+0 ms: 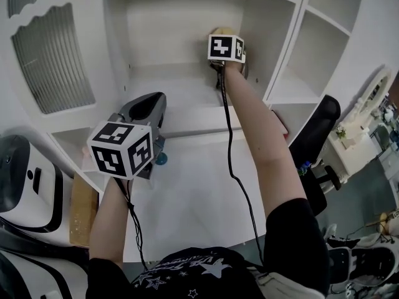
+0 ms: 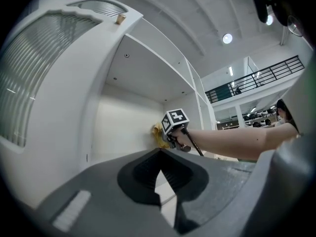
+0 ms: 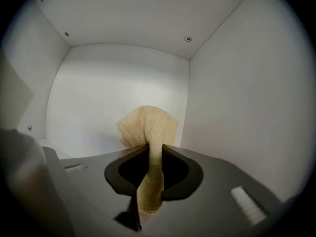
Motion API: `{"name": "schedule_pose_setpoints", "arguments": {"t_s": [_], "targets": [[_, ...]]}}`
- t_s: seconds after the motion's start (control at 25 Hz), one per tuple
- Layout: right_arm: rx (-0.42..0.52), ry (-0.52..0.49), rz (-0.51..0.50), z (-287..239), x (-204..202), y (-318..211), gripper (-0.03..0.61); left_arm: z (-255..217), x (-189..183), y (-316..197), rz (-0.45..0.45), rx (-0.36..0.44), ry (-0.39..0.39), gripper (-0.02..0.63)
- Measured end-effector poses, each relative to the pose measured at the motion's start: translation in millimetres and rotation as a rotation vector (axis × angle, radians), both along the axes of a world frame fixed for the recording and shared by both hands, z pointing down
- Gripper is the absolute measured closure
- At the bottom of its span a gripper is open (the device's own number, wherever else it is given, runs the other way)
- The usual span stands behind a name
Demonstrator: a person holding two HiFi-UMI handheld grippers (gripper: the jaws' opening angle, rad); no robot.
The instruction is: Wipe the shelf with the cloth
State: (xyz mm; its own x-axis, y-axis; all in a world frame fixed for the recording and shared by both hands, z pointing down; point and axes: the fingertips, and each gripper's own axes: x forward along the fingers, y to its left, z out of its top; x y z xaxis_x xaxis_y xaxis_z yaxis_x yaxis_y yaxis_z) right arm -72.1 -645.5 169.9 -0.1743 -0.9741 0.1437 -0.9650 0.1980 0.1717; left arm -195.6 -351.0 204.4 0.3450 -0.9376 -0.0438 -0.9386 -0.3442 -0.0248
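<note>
Your right gripper (image 3: pixel 149 154) has its fingers pinched on the cloth (image 3: pixel 148 125). The two tips are drawn in until only the fabric parts them, and a narrow strip of it runs down through the slot between them. Ahead of the tips the cloth puffs into a rounded, folded bunch. It is pale yellow with a towel-like weave, and a stitched hem shows along its left edge. Your right arm reaches deep into the open compartment of the white shelf unit (image 1: pixel 168 83). That puts the bunch at the back wall, close to the corner where the back meets the right side wall. The right gripper view does not show whether the fabric actually presses on the panel. In the left gripper view the bunch sits right against the back wall, above the shelf floor. Your left gripper (image 2: pixel 160 153) has its fingers pressed together at the tips with nothing between them. It touches nothing and is held outside the compartment, lower and to the left. It is in front of the unit, beside the ribbed glass door (image 1: pixel 50 55).
</note>
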Motion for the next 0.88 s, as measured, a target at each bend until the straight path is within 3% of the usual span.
{"name": "schedule_pose_setpoints", "arguments": {"t_s": [0.52,0.88], "targets": [[-0.053,-0.046,0.04,12.8,11.3,-27.4,0.499,6.9,1.0,-9.2,-0.006,-0.017,0.017,0.612],[-0.063,-0.02,0.057,15.4,19.2,-27.5,0.499,12.1,-1.5,-11.4,-0.012,-0.029,0.018,0.612]]}}
